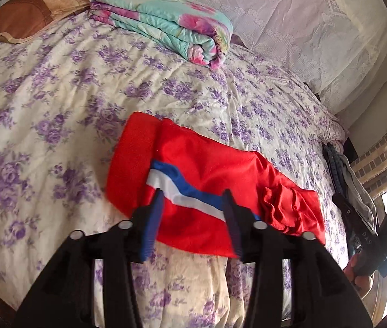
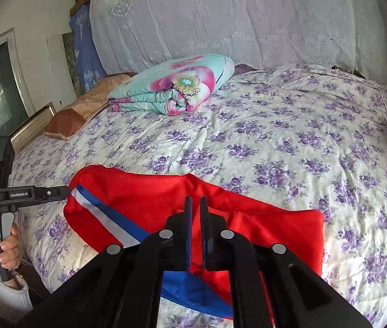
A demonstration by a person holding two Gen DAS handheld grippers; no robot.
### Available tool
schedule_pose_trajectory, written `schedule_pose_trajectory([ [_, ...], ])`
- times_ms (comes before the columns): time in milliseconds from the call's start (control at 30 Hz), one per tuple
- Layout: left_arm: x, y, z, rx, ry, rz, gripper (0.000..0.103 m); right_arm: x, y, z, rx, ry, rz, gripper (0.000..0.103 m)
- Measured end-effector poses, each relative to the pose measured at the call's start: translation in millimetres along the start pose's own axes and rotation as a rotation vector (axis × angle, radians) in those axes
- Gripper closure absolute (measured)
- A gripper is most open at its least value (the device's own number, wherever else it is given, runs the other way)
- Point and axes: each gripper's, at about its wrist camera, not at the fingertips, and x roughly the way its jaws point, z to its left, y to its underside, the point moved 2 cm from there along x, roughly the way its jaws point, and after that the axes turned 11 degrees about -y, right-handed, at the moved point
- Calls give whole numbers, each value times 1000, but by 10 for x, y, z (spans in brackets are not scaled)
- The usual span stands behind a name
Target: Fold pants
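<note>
Red pants [image 1: 207, 169] with a blue and white side stripe lie folded in a compact bundle near the front edge of the bed; they also show in the right wrist view [image 2: 166, 199]. My left gripper [image 1: 195, 194] is open, its fingers spread just above the striped near edge, holding nothing. My right gripper [image 2: 196, 201] is shut on the red fabric at the near edge of the pants. The left gripper shows at the left of the right wrist view [image 2: 43, 192], its tip at the pants' left end.
The bed [image 2: 275, 142] has a cream sheet with purple flowers. A folded teal floral quilt [image 2: 174, 87] and a brown pillow [image 1: 37, 8] lie at the far side. A lace net [image 2: 248, 19] hangs behind. Dark clothes [image 1: 338, 169] lie at the bed's right edge.
</note>
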Motion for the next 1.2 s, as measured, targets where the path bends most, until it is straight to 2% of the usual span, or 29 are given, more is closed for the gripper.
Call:
schedule_pose_trajectory([
  [67, -102, 106, 99, -40, -11, 6, 47, -97, 103, -81, 48, -28, -3, 94],
  [100, -118, 163, 135, -62, -8, 19, 43, -135, 168, -122, 76, -44, -2, 87],
  [133, -117, 224, 169, -88, 2, 34, 39, -161, 237, -160, 102, -61, -1, 71],
  [200, -75, 331, 208, -127, 16, 62, 38, -214, 378, -216, 141, -77, 0, 58],
  [333, 134, 450, 167, -156, 43, 112, 38, -347, 605, -293, 166, -74, 2, 58],
  [400, 269, 448, 134, -168, 28, 121, 38, -436, 702, -314, 178, -71, -5, 58],
  [500, 467, 352, 101, -185, -5, 94, 37, -558, 799, -362, 193, -61, -22, 58],
  [600, 655, 188, 85, -192, -21, 62, 29, -633, 879, -404, 209, -48, -30, 57],
  [667, 764, 49, 69, -198, -40, 45, 28, -634, 927, -434, 222, -39, -25, 57],
  [700, 817, -18, 61, -201, -45, 44, 31, -617, 951, -451, 229, -37, -18, 57],
  [733, 862, -76, 59, -205, -64, 47, 61, -594, 976, -459, 234, -35, -9, 57],
  [800, 879, -147, 51, -205, 12, 66, 84, -533, 1024, -463, 239, -30, 12, 57],
  [833, 820, -152, 43, -207, 21, 45, 85, -496, 1049, -458, 238, -27, 25, 57],
  [933, 566, -78, -146, -115, -32, -63, 86, -336, 1088, -399, 219, -35, 80, 57],
  [1033, 340, 13, -314, -34, -67, -143, 86, -114, 948, -283, 197, -112, 140, 57],
  [1133, 220, 43, -366, -7, -68, -167, 86, 148, 631, -69, 119, -205, 163, 57],
  [1200, 215, 46, -371, -4, -71, -165, 86, 392, 433, 54, 69, -199, 190, 57],
])
